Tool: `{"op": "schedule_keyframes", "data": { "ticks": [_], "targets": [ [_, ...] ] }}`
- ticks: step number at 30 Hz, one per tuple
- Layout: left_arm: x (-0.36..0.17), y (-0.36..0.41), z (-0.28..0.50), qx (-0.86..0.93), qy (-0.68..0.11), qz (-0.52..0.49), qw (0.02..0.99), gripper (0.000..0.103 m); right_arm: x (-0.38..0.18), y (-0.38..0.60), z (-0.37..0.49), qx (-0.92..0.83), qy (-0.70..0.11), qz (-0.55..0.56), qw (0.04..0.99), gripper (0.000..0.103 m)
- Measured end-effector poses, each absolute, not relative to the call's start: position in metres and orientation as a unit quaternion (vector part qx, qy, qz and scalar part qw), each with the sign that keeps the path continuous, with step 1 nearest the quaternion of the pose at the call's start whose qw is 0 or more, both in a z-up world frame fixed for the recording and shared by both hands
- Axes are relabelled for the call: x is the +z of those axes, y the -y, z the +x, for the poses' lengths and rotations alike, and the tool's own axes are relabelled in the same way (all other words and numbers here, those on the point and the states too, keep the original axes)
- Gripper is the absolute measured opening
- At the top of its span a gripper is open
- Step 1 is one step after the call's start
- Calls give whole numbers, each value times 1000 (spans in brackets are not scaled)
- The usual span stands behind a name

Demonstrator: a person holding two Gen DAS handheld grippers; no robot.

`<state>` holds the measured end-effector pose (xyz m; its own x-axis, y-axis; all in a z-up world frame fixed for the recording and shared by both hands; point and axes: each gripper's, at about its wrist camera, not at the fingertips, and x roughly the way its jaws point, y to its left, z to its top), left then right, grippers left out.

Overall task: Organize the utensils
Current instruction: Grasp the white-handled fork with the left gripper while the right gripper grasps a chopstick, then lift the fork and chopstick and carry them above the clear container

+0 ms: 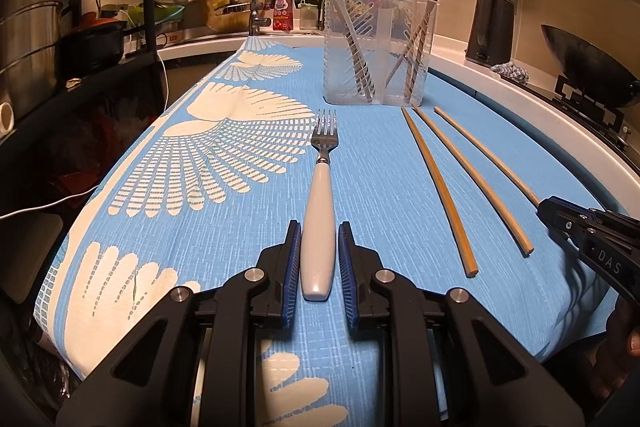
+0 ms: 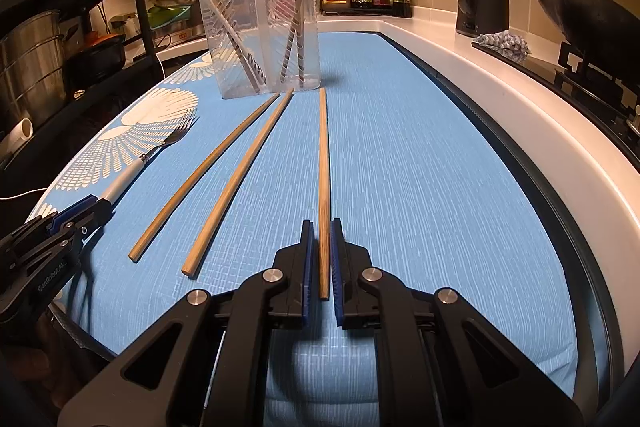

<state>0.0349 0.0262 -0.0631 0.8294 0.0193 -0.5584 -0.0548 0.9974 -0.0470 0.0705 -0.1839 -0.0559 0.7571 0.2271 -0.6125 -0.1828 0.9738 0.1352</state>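
Right now my left tongs [image 1: 319, 227] are nearly closed, their blue pads pressed against either side of the white handle of a steel-tined fork [image 1: 320, 187]. The fork lies flat on the light-blue patterned cloth [image 1: 240, 227], tines pointing to 12 o'clock.

From the right wrist camera, my right tongs [image 2: 322, 223] are squeezed almost fully together on the near end of a long wooden chopstick [image 2: 323, 155], which runs straight toward 12 o'clock and also rests on the cloth. Two more wooden chopsticks [image 2: 208, 179] lie loose at about 10 o'clock from those tongs, angled side by side and apart from each other.

At 12 o'clock in both views stands the clear plastic utensil holder [image 1: 378, 47], with several chopsticks and a white-handled utensil leaning inside. The fork's tines stop just short of its base.
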Motion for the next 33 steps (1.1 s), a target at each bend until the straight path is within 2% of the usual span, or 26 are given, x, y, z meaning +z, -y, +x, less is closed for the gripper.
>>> {"op": "schedule_keyframes", "data": {
  "ticks": [16, 33],
  "targets": [
    [-62, -23, 35, 17, -285, -24, 958, 18, -54, 185, 67, 112, -330, 31, 937, 5],
    [-21, -20, 4, 19, -224, -14, 974, 18, 3, 196, 25, 116, -265, 22, 957, 5]
  ]
}}
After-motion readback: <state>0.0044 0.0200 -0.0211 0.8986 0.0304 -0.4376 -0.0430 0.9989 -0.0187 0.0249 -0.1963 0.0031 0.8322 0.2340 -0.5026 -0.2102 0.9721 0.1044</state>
